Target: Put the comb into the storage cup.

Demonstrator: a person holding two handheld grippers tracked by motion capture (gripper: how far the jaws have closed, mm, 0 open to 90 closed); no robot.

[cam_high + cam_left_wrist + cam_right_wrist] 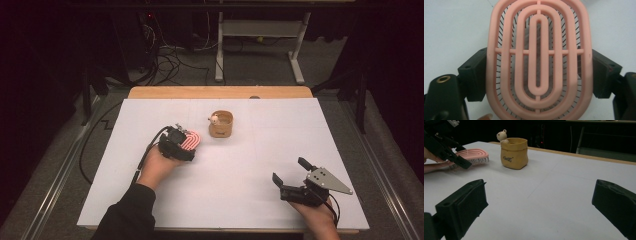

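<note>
A pink oval hairbrush (191,140) with an open ribbed back and dark bristles lies low over the white table sheet (240,200), left of centre. My left gripper (187,146) is shut on it, and its black pads (475,75) press both long sides of the brush (537,62). A tan bag-shaped pot (220,125) with a small bear figure (214,119) on its rim stands just right of the brush. My right gripper (290,170) rests at the front right, open, nothing between its jaws. Its own view has the pot (514,153) and brush (472,155) far ahead.
The sheet covers a wooden table whose bare edge (220,92) shows at the back. Beyond it are a white desk frame (260,30) and loose cables (170,60) on the floor. Metal rails (60,170) run along both table sides.
</note>
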